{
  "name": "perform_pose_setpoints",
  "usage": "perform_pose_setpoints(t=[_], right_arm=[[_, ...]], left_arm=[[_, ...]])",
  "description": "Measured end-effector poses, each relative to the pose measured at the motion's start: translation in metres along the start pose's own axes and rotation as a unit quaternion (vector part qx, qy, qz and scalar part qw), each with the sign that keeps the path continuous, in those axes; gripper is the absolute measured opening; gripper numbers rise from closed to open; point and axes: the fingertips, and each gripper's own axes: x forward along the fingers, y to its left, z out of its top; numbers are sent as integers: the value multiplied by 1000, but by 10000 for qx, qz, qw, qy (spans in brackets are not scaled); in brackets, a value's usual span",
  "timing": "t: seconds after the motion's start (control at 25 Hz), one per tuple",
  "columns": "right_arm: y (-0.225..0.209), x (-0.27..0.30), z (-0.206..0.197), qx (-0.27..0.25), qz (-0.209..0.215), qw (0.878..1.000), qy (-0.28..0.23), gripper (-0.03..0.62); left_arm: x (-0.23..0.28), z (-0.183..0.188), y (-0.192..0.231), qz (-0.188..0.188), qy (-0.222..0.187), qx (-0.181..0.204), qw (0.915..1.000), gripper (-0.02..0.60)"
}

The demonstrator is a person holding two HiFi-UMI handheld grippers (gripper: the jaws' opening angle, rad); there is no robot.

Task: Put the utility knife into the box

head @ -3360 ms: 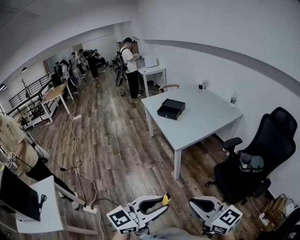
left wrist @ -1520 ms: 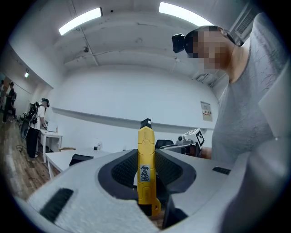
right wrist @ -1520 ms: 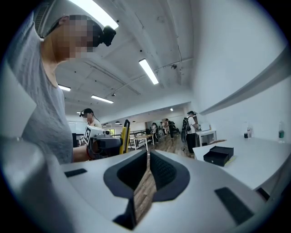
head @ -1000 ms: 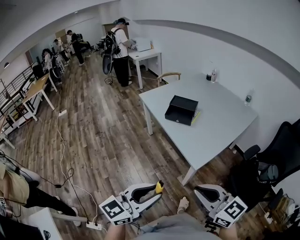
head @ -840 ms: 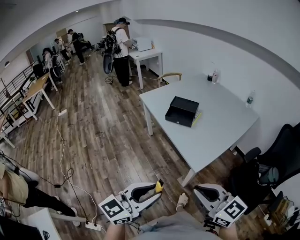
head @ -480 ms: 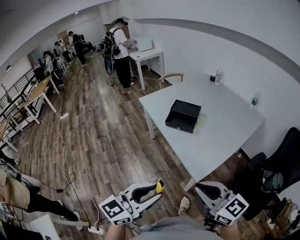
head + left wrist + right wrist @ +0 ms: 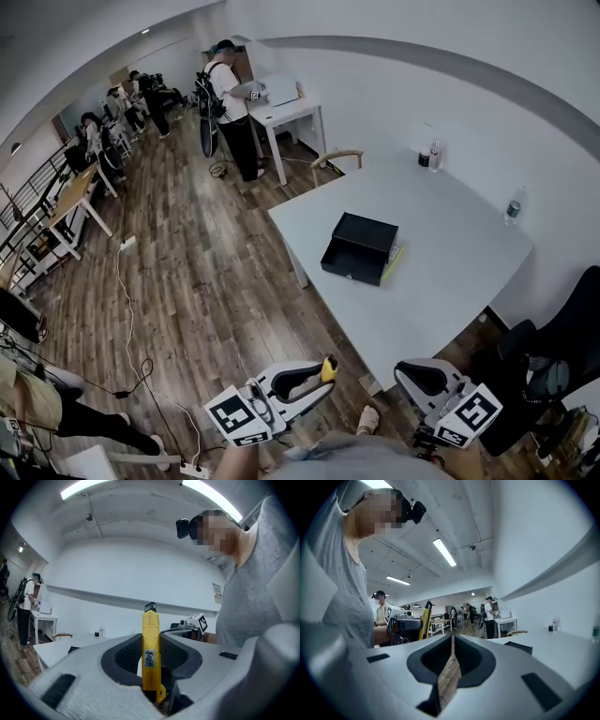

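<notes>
The yellow utility knife [image 7: 150, 652] stands upright between the pads of my left gripper [image 7: 151, 637], which is shut on it. In the head view the knife's tip [image 7: 327, 368] sticks out of the left gripper [image 7: 322, 377] at the bottom, over the wooden floor. The black box [image 7: 359, 247] lies open on the white table [image 7: 450, 272], well ahead of both grippers. My right gripper [image 7: 406, 371] hangs near the table's front corner. Its jaws [image 7: 452, 641] meet at the tips with nothing between them. The right gripper view also shows the box [image 7: 519, 647].
A black office chair [image 7: 567, 342] stands right of the table and a wooden chair [image 7: 336, 157] behind it. Two bottles [image 7: 433, 155] [image 7: 512, 211] sit at the table's far edge. Cables [image 7: 131, 309] trail over the floor at left. Several people stand at desks far back.
Both grippers have come closer to the table's front corner, so table and box look nearer. The knife stays in the left gripper, and the right jaws stay together.
</notes>
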Motion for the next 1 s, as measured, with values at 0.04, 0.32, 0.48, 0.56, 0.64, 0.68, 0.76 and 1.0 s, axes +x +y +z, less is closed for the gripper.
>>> perform_pose_setpoints(t=[0.04, 0.32, 0.48, 0.56, 0.64, 0.68, 0.76, 1.0], right_arm=[[-7, 1, 0, -9, 22, 10000, 18, 34], [-56, 10, 12, -82, 75, 9999, 0, 34], [-75, 14, 11, -66, 79, 9999, 24, 34], [-83, 16, 9, -42, 96, 9999, 31, 34], [-90, 19, 7, -40, 128, 9999, 50, 34], [-93, 20, 7, -42, 141, 9999, 61, 34], [-100, 20, 8, -32, 143, 9999, 70, 34], [-115, 20, 6, 36, 81, 9999, 60, 34]], left_arm=[[6, 1, 5, 20, 0, -9, 10000, 124], [44, 5, 36, 75, -5, -5, 10000, 124], [62, 5, 49, 45, -6, 99, 9999, 124], [69, 2, 56, 56, 33, 90, 9999, 124], [75, 0, 62, 76, 57, 73, 9999, 124], [78, 0, 64, 81, 60, 67, 9999, 124], [85, 1, 68, 81, 65, 57, 9999, 124], [100, -1, 77, 6, 128, 39, 9999, 124]])
